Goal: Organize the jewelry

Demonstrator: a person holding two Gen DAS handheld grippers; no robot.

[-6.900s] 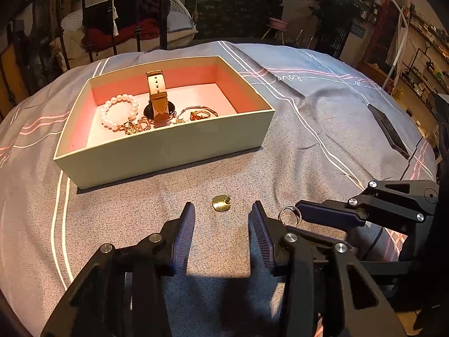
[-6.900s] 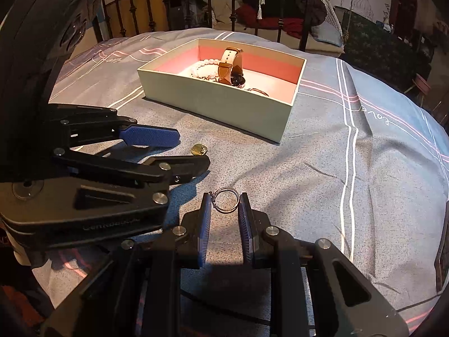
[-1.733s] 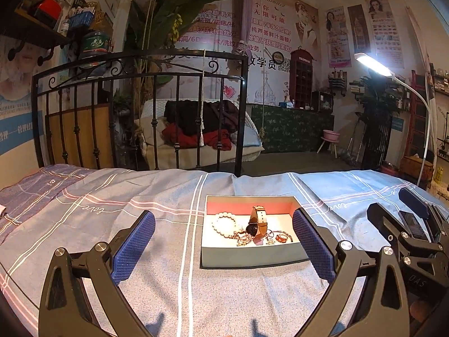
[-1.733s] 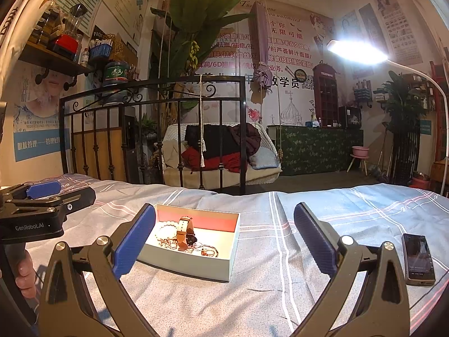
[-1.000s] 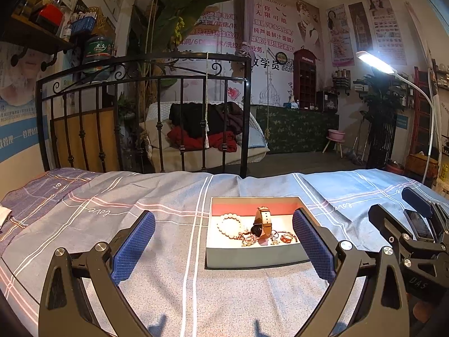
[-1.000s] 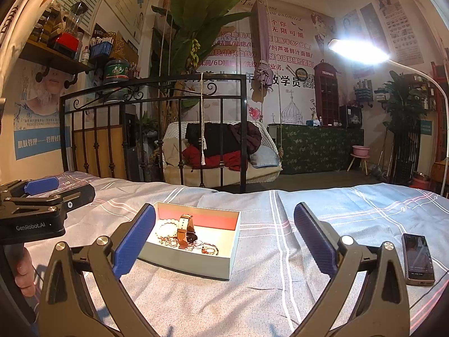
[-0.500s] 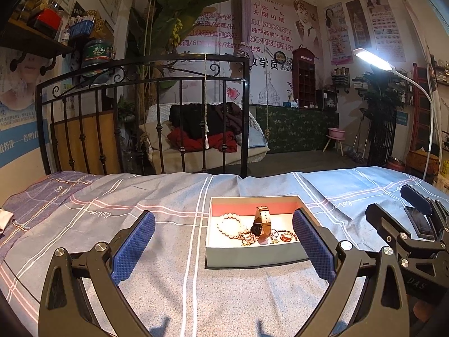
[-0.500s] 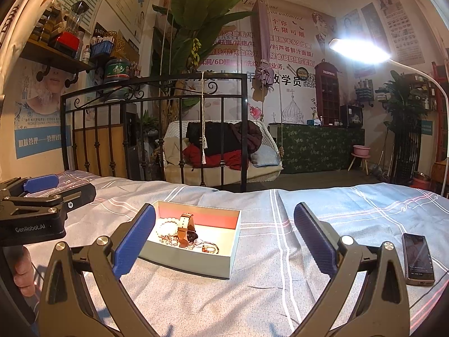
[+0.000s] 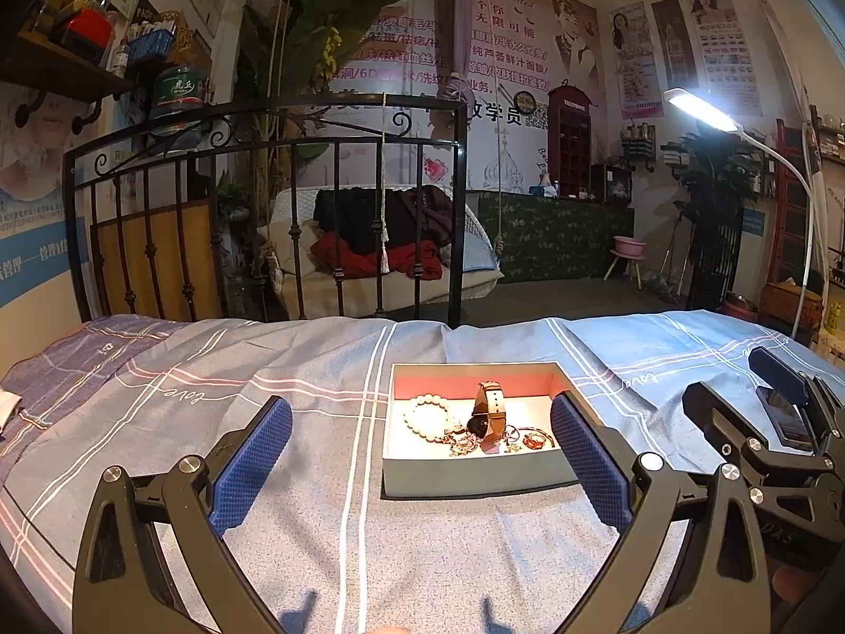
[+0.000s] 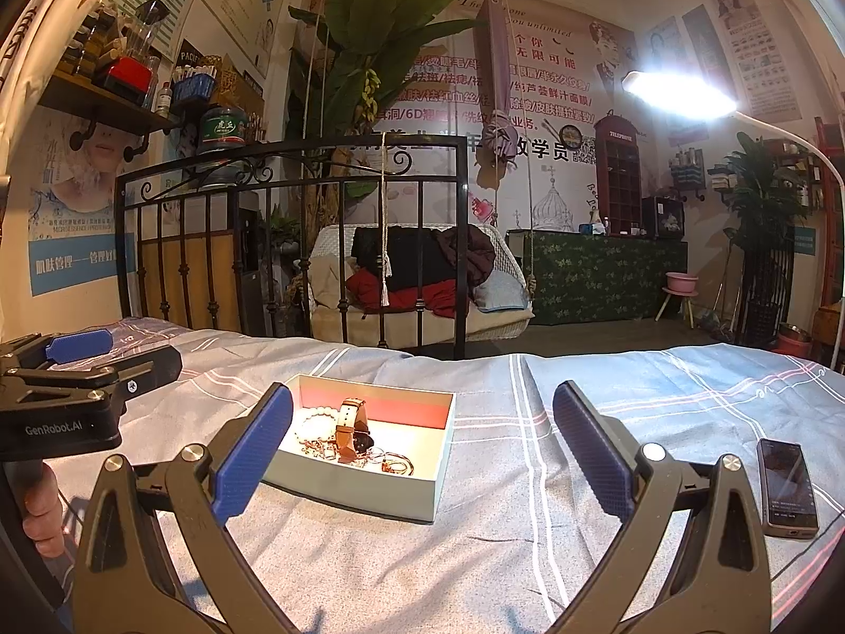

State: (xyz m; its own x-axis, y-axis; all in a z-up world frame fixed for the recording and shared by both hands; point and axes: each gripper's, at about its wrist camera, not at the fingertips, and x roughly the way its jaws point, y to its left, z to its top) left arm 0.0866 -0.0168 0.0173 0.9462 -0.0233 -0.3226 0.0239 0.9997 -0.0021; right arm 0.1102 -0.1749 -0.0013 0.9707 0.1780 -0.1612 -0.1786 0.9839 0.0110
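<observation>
With both the left gripper (image 9: 420, 457) and right gripper (image 10: 422, 449) spread wide and empty, and the jewelry heaped inside the box (image 9: 475, 473) near the phone (image 10: 787, 486), we judge tangling or nudging the box the main risks.

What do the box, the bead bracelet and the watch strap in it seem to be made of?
Box: probably matte cardboard, with thin flat walls and a pink lining.
Bead bracelet: glossy white round beads, pearl or imitation.
Watch strap: likely tan leather, with a dull, smooth finish.
</observation>
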